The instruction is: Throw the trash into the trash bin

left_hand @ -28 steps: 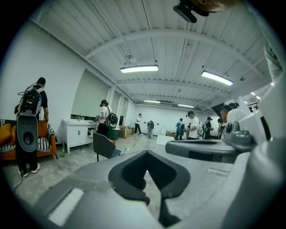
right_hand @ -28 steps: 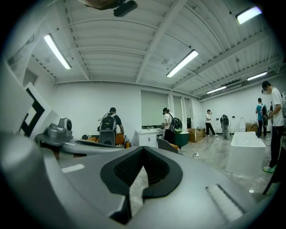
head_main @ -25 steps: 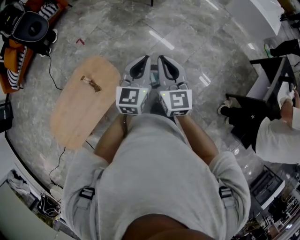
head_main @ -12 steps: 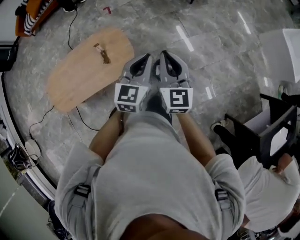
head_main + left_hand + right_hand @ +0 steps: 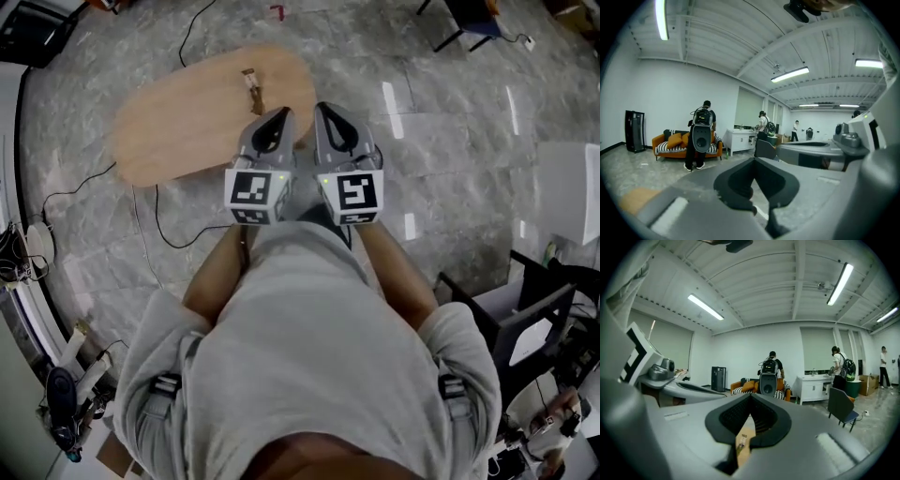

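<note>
A brown scrap of trash [image 5: 250,86] lies on a low oval wooden table [image 5: 178,122] on the floor, just beyond my grippers. In the head view my left gripper [image 5: 278,117] and right gripper [image 5: 328,112] are held side by side in front of the person's chest, pointing roughly level toward the table's near right end. Both are shut with nothing between the pads. In the right gripper view the trash [image 5: 742,442] and a bit of table show through the gap under the closed right gripper [image 5: 751,400]. The left gripper [image 5: 753,161] looks over the floor. I see no trash bin.
Cables [image 5: 155,230] run over the grey stone floor left of the person. A black chair frame [image 5: 525,309] stands at the right, another chair [image 5: 469,19] far ahead. Across the room are an orange sofa [image 5: 670,143], a white cabinet [image 5: 740,139] and several standing people.
The person has turned left: the table has swung from the left side to just ahead of the grippers. Both grippers stayed side by side and shut.
</note>
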{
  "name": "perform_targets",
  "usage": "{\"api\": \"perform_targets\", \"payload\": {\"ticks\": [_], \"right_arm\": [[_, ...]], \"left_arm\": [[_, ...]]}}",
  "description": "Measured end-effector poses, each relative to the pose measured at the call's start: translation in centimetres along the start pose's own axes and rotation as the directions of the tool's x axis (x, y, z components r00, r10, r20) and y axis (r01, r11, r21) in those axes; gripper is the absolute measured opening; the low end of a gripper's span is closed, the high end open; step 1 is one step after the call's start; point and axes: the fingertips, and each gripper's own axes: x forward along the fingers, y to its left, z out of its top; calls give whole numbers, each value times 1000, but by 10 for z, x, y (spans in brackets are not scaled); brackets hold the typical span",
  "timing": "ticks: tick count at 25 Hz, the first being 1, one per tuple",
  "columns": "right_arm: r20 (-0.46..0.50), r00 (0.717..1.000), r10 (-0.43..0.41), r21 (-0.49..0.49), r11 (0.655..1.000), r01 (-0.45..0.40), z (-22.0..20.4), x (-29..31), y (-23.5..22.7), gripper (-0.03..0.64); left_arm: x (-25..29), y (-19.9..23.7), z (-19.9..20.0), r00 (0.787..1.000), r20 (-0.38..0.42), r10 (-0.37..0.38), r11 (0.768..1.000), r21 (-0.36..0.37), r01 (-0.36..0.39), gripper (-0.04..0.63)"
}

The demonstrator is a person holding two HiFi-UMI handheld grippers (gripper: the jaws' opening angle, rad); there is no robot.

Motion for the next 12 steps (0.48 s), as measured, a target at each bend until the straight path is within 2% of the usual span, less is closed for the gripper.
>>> {"api": "perform_targets", "payload": {"ticks": [7, 12], "right_arm": [[-24, 988, 154, 13, 988, -154, 8, 103, 118, 8], [-70, 977, 200, -2, 980, -201, -1, 157, 200, 8]], "left_arm": [[-45, 138, -4, 993, 12, 121, 991, -57, -120, 17], [-88, 232, -24, 984, -5, 177, 979, -102, -176, 17]]}}
